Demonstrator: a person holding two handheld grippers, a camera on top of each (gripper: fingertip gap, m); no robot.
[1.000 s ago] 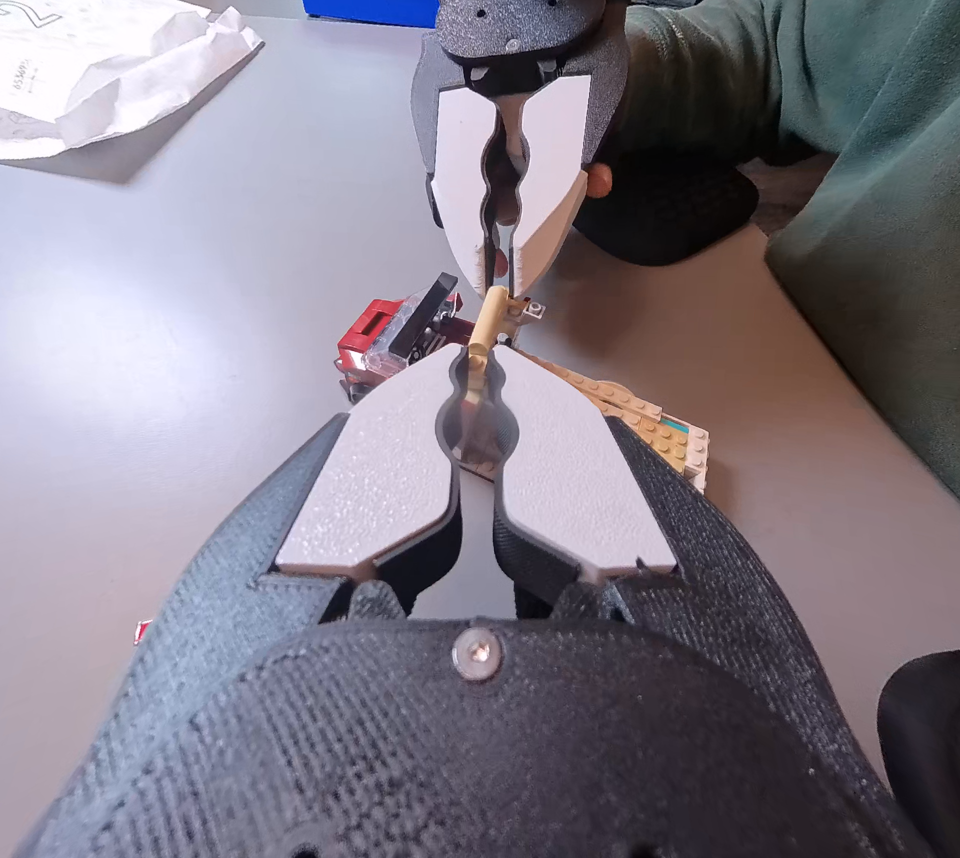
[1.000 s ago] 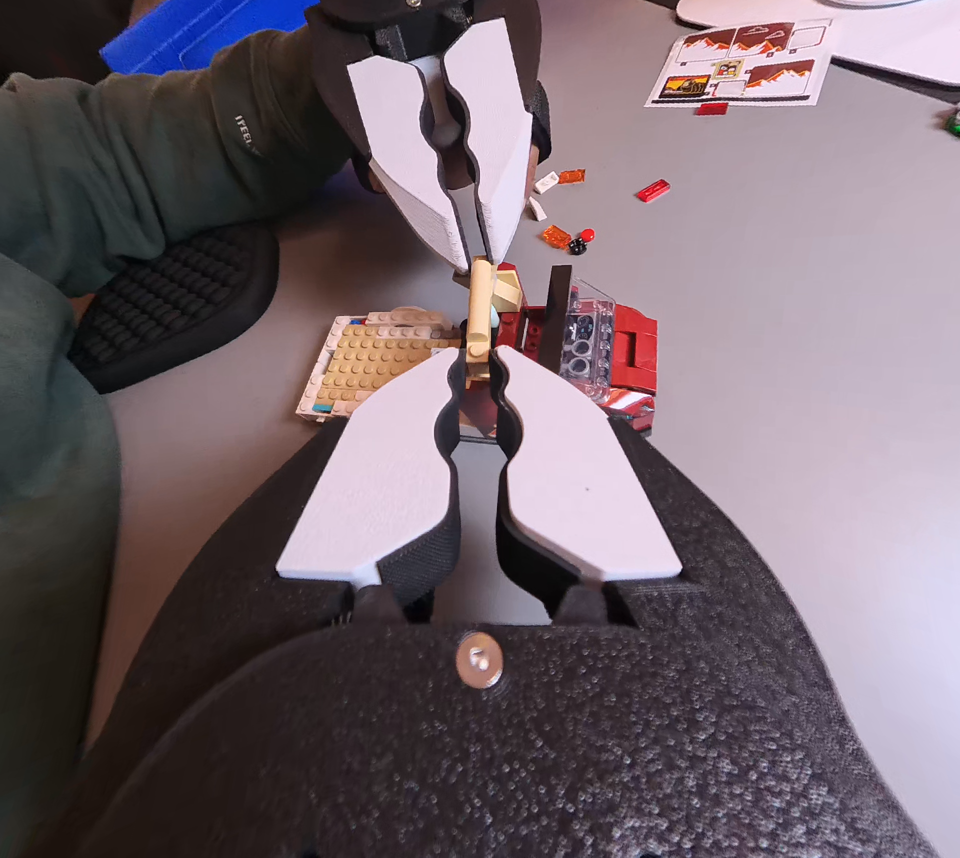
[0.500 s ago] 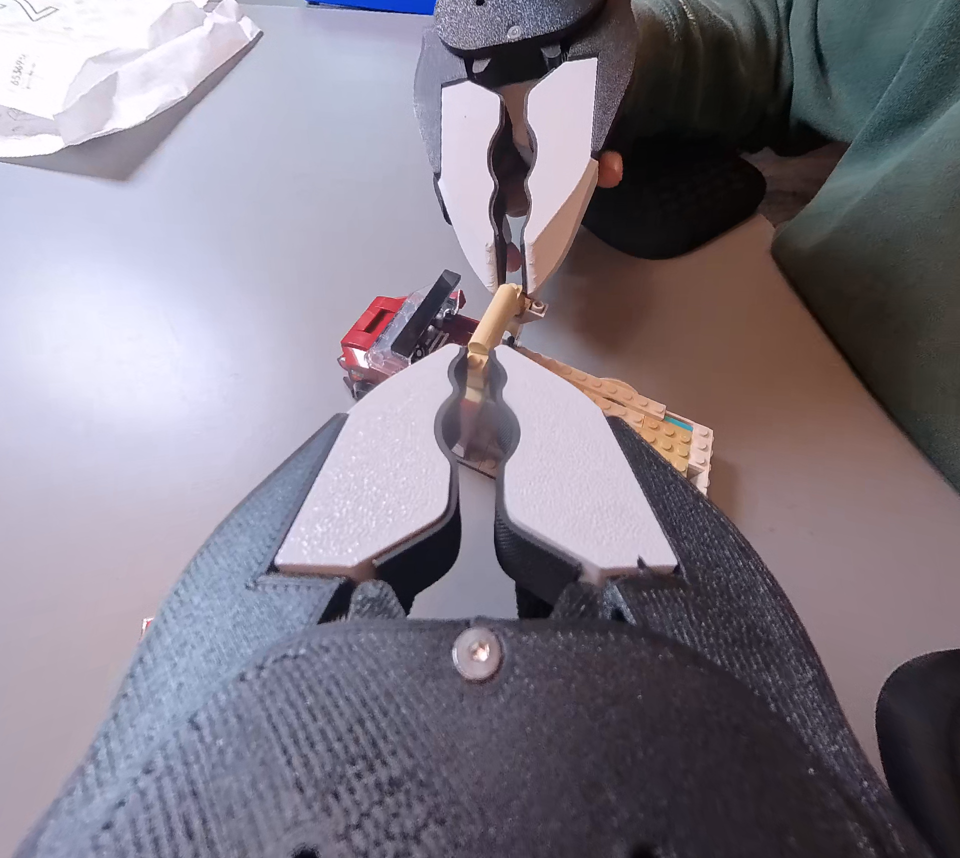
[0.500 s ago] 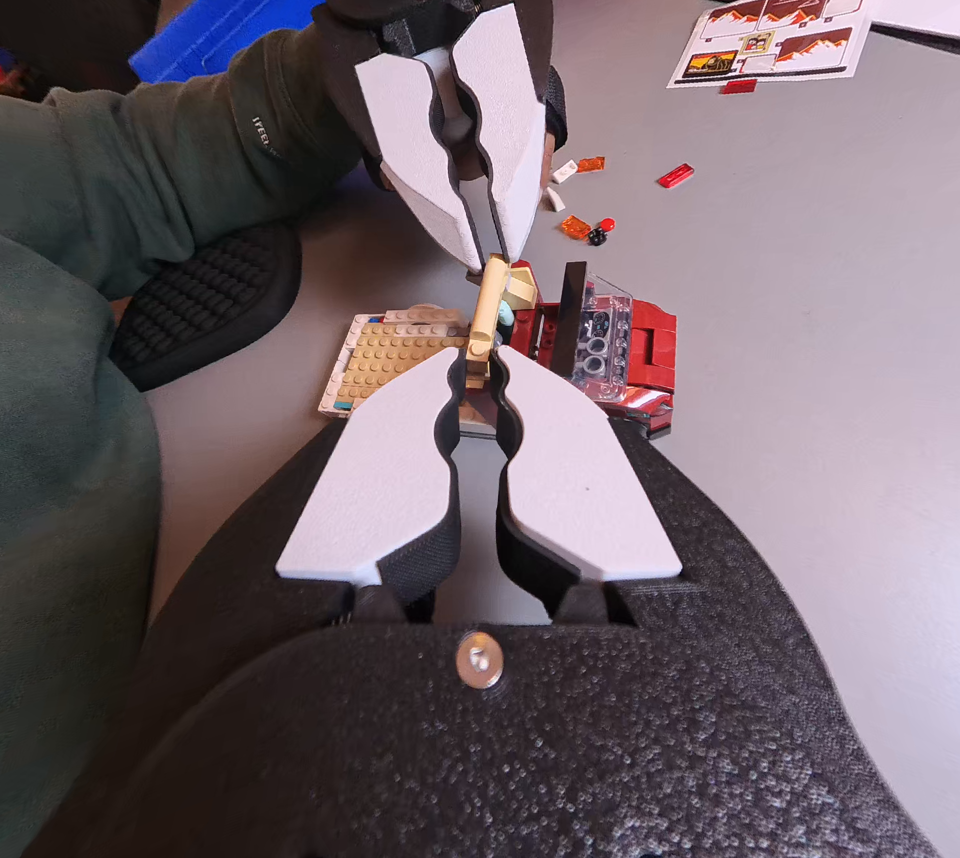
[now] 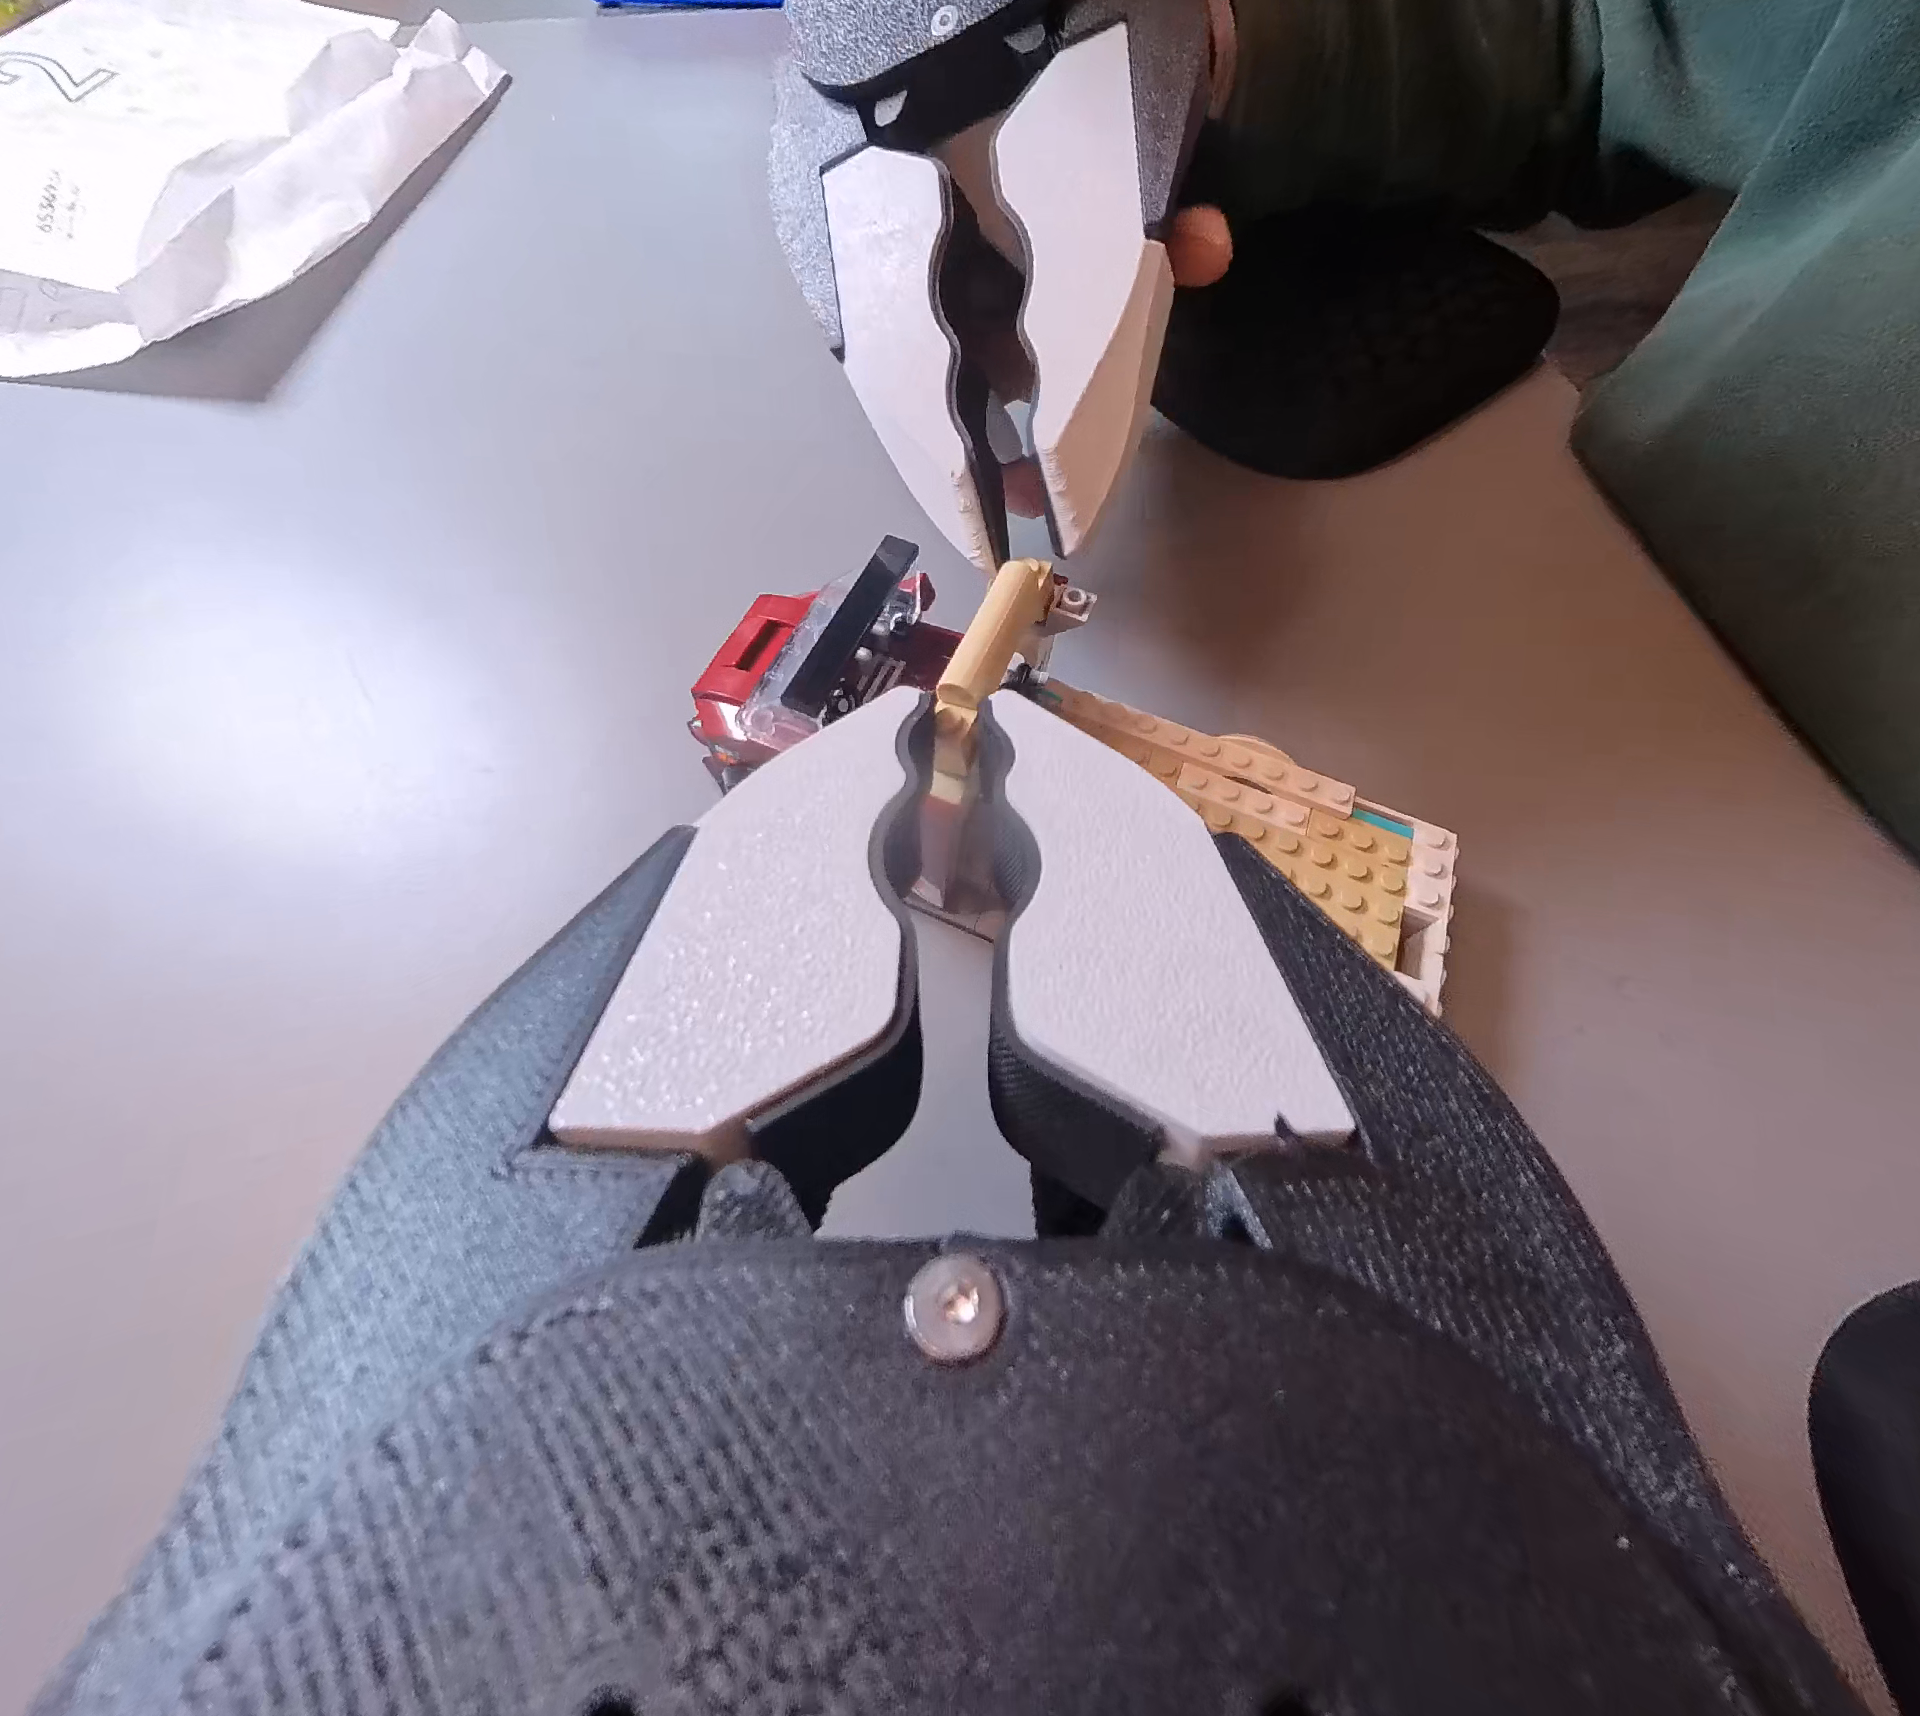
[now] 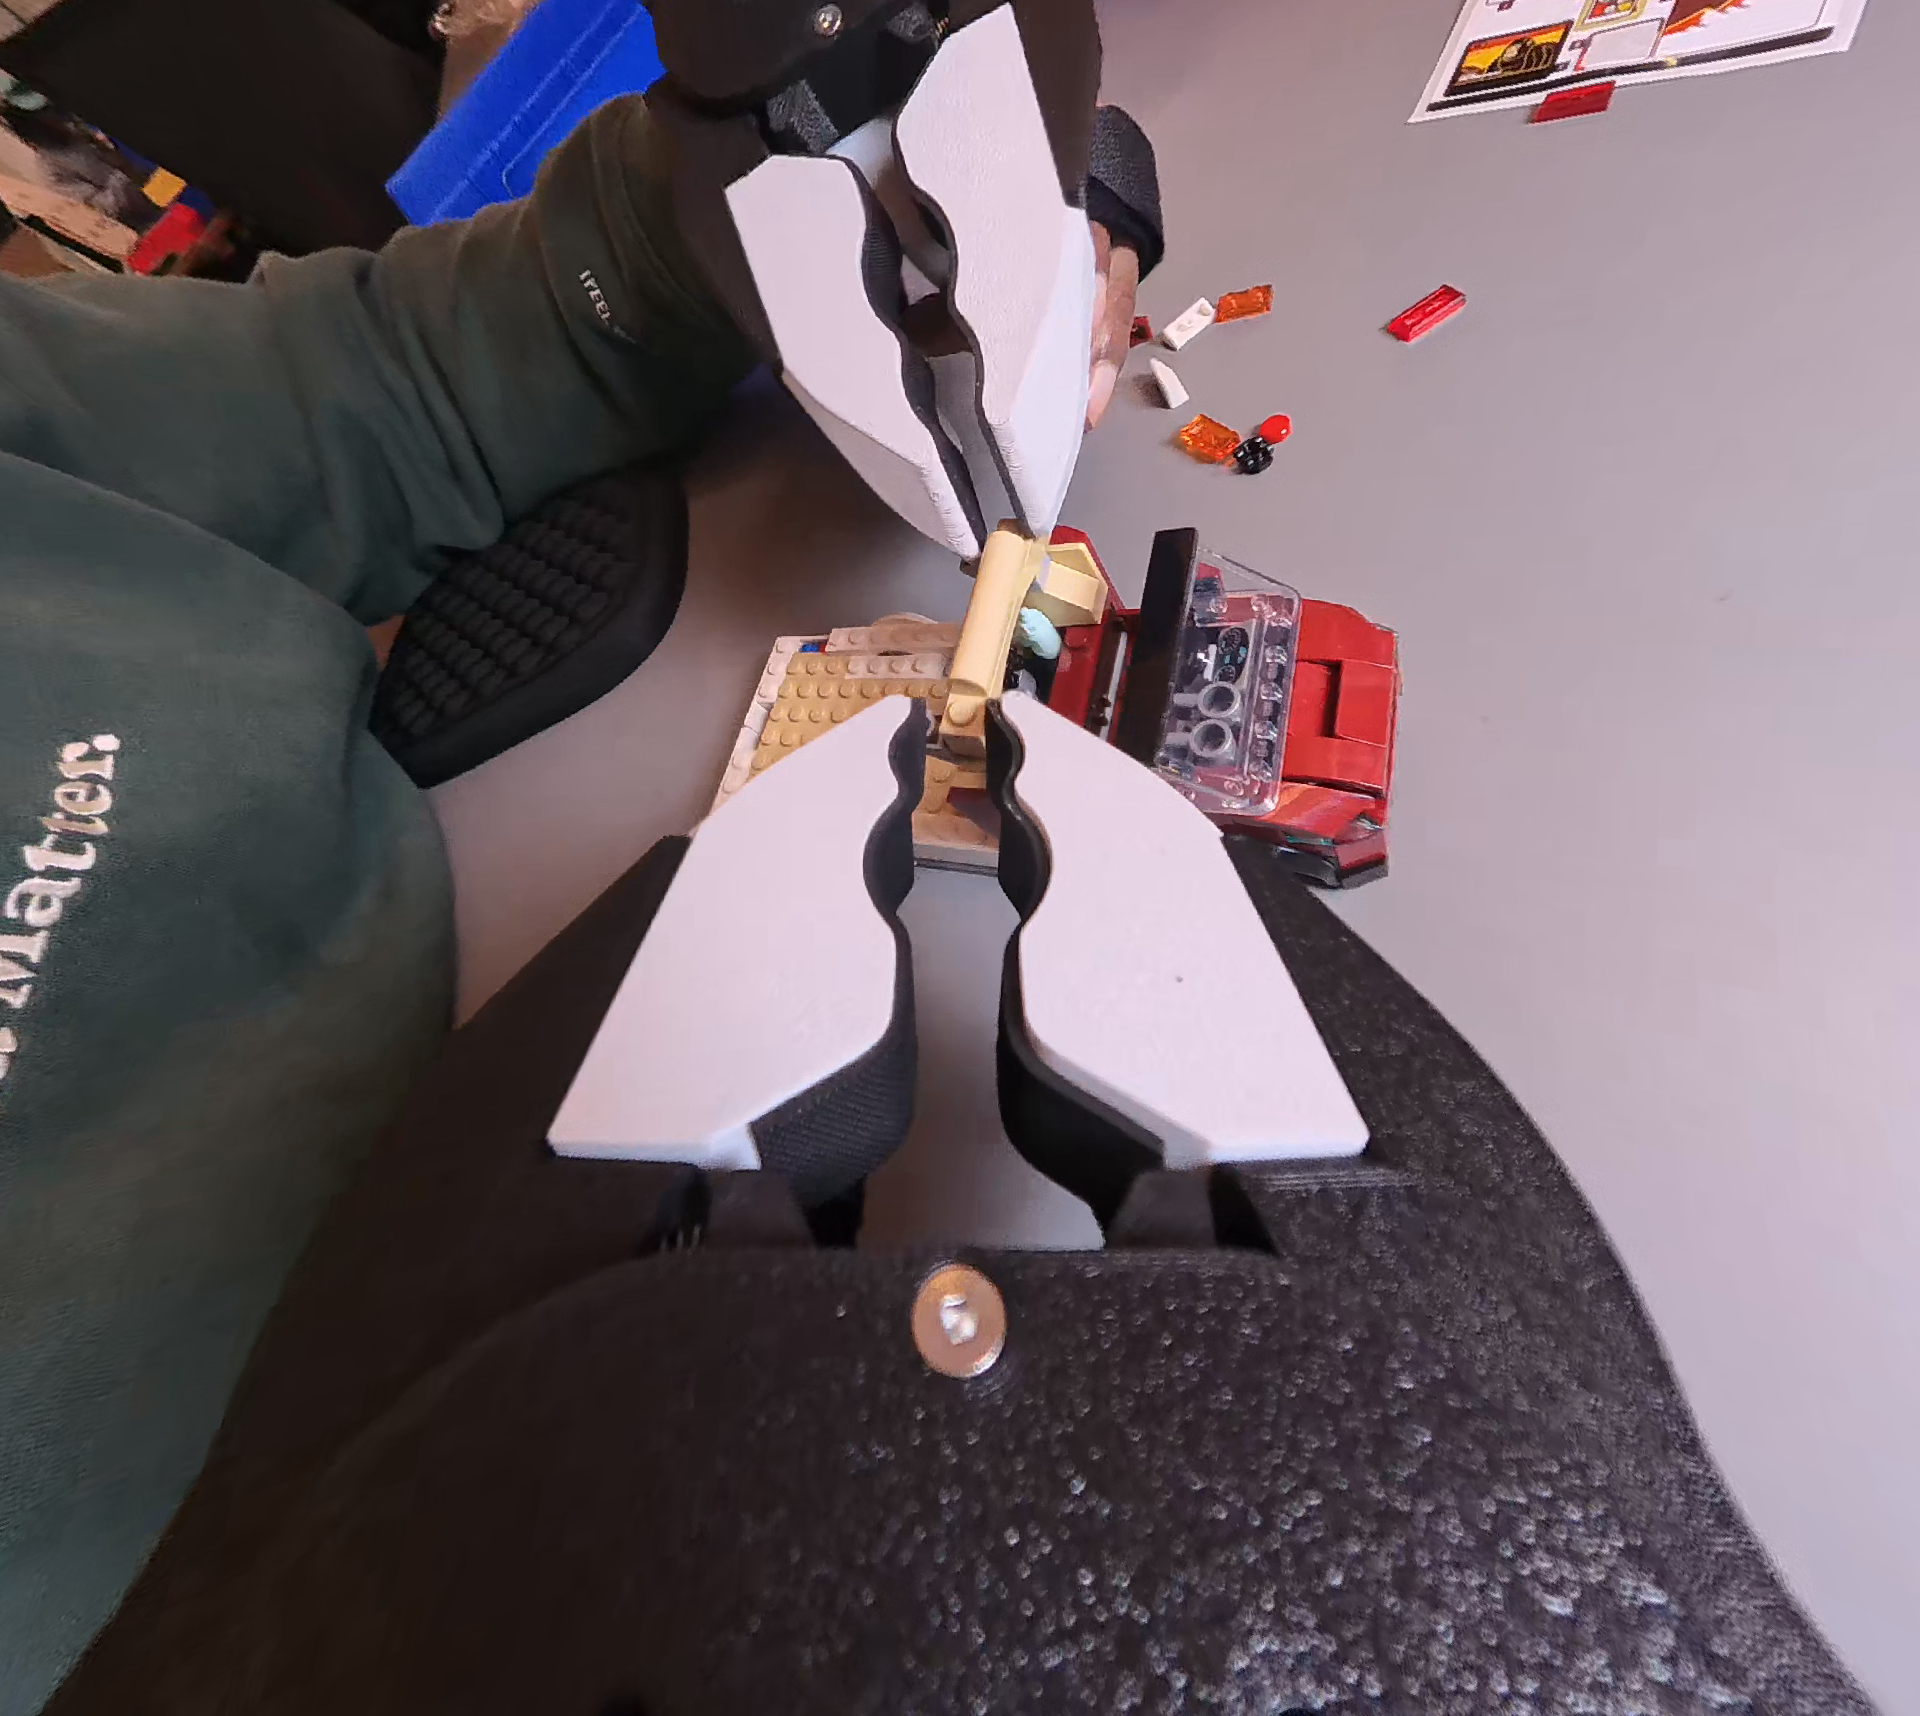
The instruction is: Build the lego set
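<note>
Tabletop (image 5: 312, 627) first: smooth, matte grey, spread wide beneath both pairs of fingers. A crumpled white paper bag (image 5: 208, 139) is left far off to the left of the left fingers, well out of the work.

Next down in size, a tan studded plate (image 5: 1330, 877) is laid flat just under and to the right of the left fingers. It is probably parked there as the base for the build. A dark red car (image 6: 1299, 710) with a clear, glossy windscreen block is seen just beyond the right fingers' tips, to their right, resting on the tabletop beside the plate.

Now the piece in play: a slim tan bar (image 5: 997, 638), rounded and smooth. It is held above the plate, and whether it is joined to the build below cannot be told. Its near end is clamped by the left gripper (image 5: 954, 716). Its opposite end is pinched by the right gripper (image 6: 956, 716), fingers drawn tight on it. A two-ended hold like this is judged to be for steadying and aligning the bar.

Smallest last: loose orange, red, white and black bits (image 6: 1216, 430) are scattered well beyond the right fingers, waiting to be used.
</note>
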